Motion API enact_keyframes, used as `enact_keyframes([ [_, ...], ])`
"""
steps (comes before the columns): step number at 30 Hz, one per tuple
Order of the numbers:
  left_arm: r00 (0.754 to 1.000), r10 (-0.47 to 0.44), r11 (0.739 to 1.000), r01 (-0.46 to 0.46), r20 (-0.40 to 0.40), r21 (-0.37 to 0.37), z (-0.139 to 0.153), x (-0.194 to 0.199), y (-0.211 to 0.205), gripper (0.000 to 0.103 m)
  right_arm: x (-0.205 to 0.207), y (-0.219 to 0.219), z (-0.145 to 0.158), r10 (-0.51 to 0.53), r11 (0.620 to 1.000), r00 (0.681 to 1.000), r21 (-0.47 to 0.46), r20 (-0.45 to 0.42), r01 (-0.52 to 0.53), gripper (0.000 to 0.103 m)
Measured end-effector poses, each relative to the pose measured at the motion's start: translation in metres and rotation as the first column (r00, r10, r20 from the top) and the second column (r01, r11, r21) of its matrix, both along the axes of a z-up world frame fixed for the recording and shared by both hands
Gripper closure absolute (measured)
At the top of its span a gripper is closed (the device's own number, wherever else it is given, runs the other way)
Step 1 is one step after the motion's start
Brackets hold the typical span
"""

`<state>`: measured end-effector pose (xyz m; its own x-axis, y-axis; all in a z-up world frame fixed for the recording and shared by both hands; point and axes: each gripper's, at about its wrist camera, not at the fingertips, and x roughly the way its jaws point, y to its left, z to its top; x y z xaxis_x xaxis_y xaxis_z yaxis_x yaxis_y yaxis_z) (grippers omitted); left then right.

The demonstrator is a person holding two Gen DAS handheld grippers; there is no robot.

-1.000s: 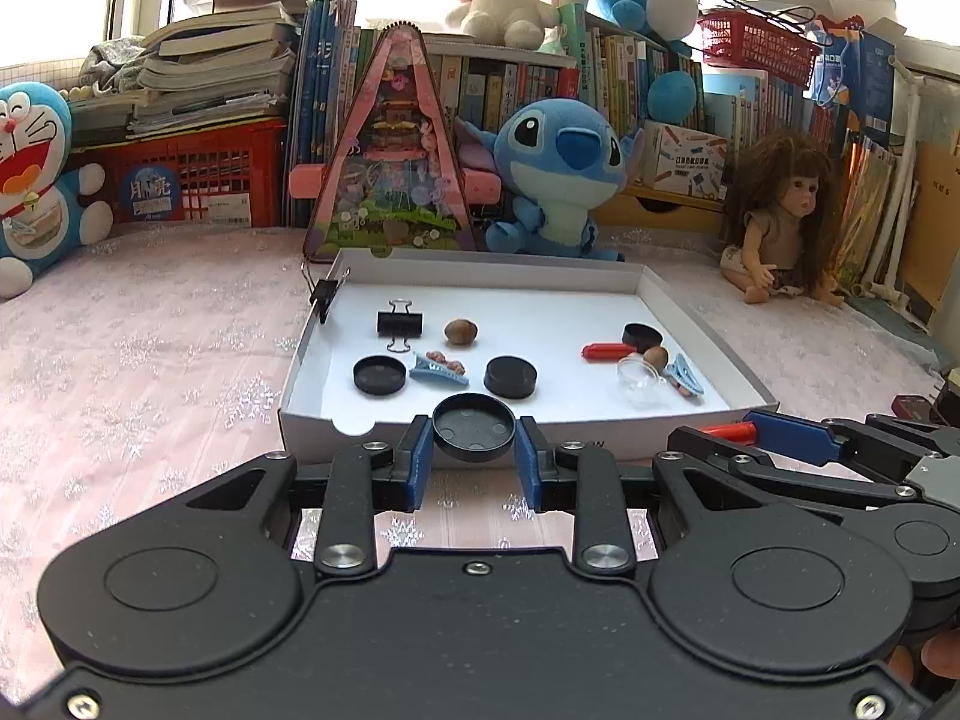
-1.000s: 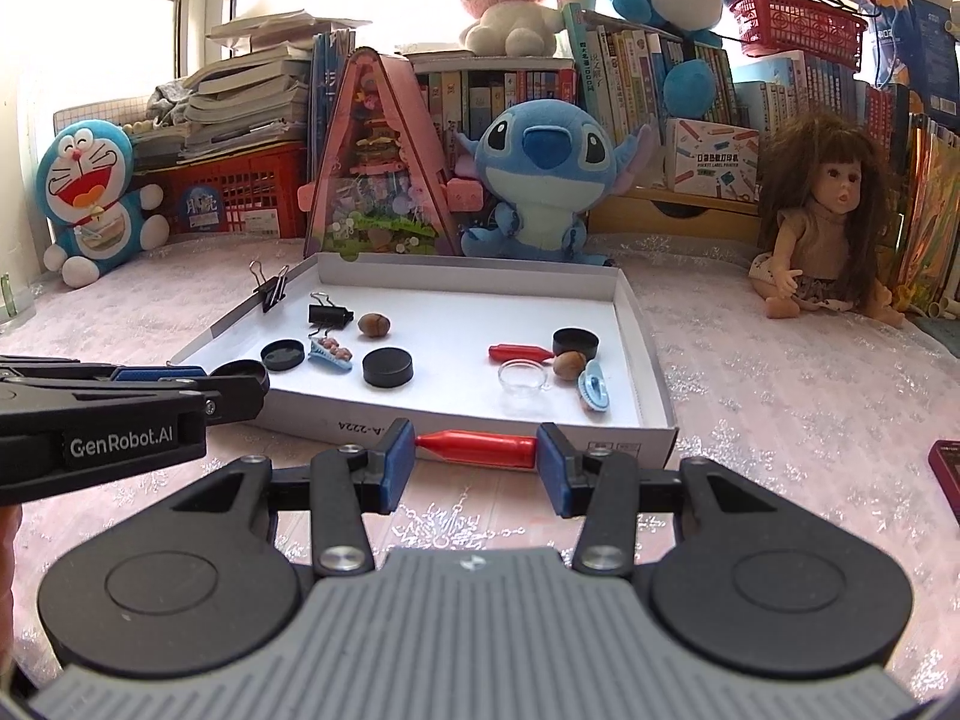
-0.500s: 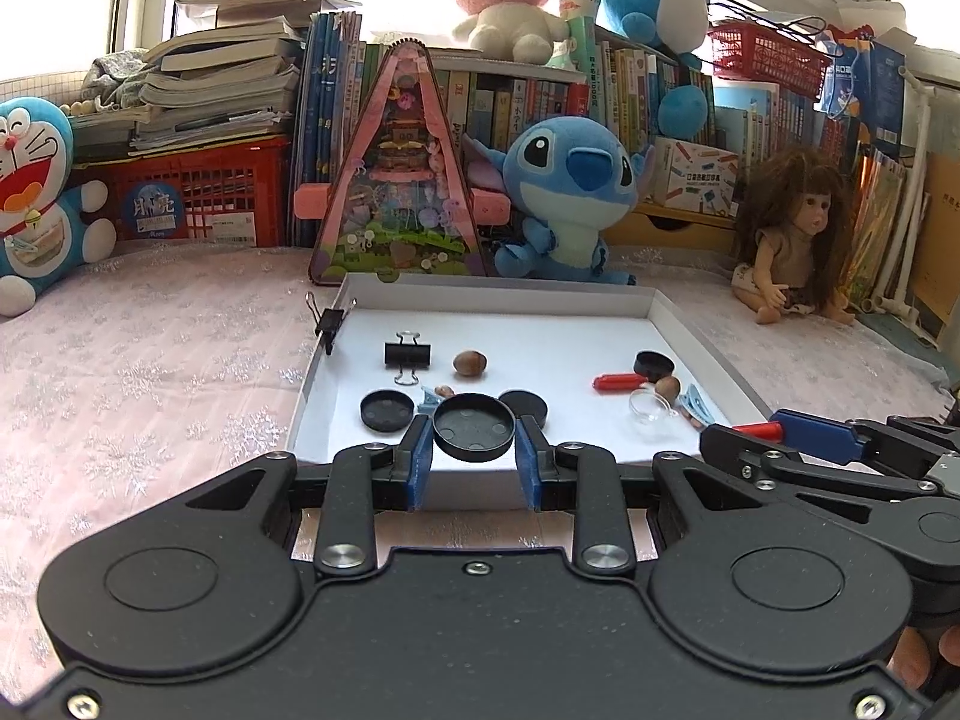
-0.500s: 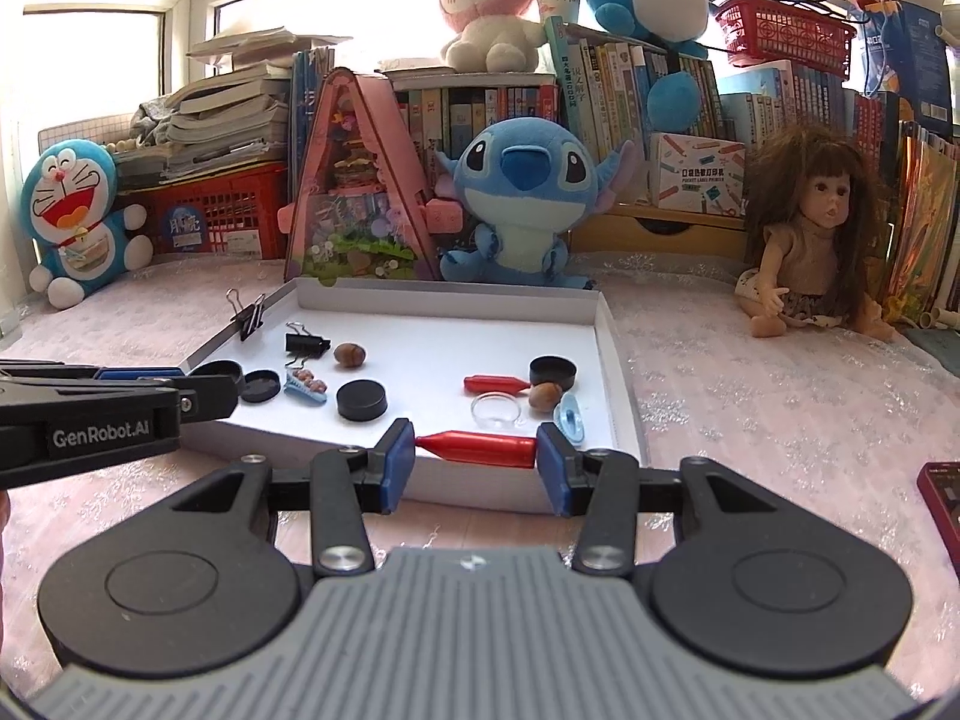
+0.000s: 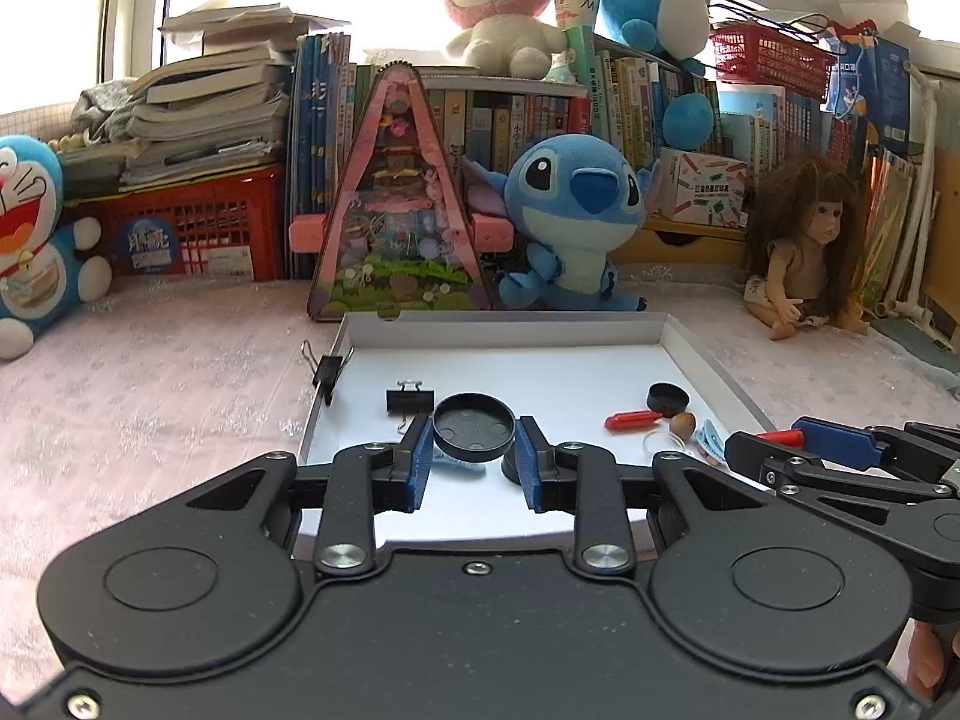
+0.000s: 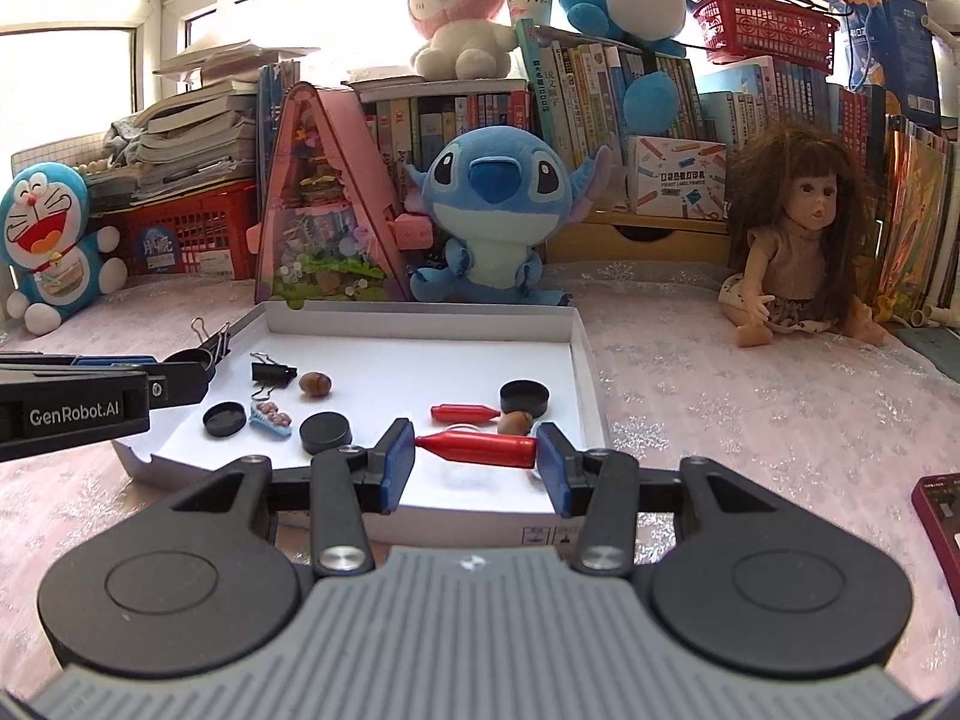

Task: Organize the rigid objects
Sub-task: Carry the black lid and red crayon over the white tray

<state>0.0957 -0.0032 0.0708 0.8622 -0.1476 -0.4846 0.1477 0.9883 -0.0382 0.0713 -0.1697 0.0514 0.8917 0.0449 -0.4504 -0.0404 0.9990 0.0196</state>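
A shallow white box tray (image 5: 510, 324) (image 6: 576, 336) lies on the pink cloth. My left gripper (image 5: 474, 450) is shut on a round black cap (image 5: 474, 427), held over the tray's near left part. My right gripper (image 6: 476, 456) is shut on a red bullet-shaped piece (image 6: 477, 449) by its two ends, above the tray's near right part. Inside the tray lie a black binder clip (image 6: 271, 373), a brown nut (image 6: 315, 384), two black caps (image 6: 224, 419) (image 6: 326, 432), a blue hair clip (image 6: 270, 421), another red piece (image 6: 465, 413), a black lid (image 6: 525, 397) and a second nut (image 6: 516, 422).
A binder clip (image 5: 327, 369) grips the tray's left wall. Behind the tray stand a pink triangular toy house (image 5: 396, 210), a blue plush (image 5: 570, 222), a doll (image 6: 798, 234) at right, a Doraemon plush (image 6: 51, 240) at left, books and red baskets. A dark red object (image 6: 939, 516) lies at right.
Both grippers have moved forward over the tray's near edge and risen a little, each still holding its object. The tray's contents have not moved.
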Motion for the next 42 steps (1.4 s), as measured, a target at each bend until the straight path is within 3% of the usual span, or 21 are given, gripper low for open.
enact_keyframes([
  [30,0.998,0.035,0.999,-0.035,-0.055,0.002,0.001,0.086,-0.009,0.075,0.057,-0.015,0.012,0.004,1.000,1.000,0.004,0.021,-0.005,0.053],
  [42,0.995,0.035,0.999,-0.035,-0.091,0.001,-0.005,0.109,-0.012,0.075,0.079,-0.019,0.005,0.005,1.000,1.000,0.004,-0.013,-0.005,0.053],
])
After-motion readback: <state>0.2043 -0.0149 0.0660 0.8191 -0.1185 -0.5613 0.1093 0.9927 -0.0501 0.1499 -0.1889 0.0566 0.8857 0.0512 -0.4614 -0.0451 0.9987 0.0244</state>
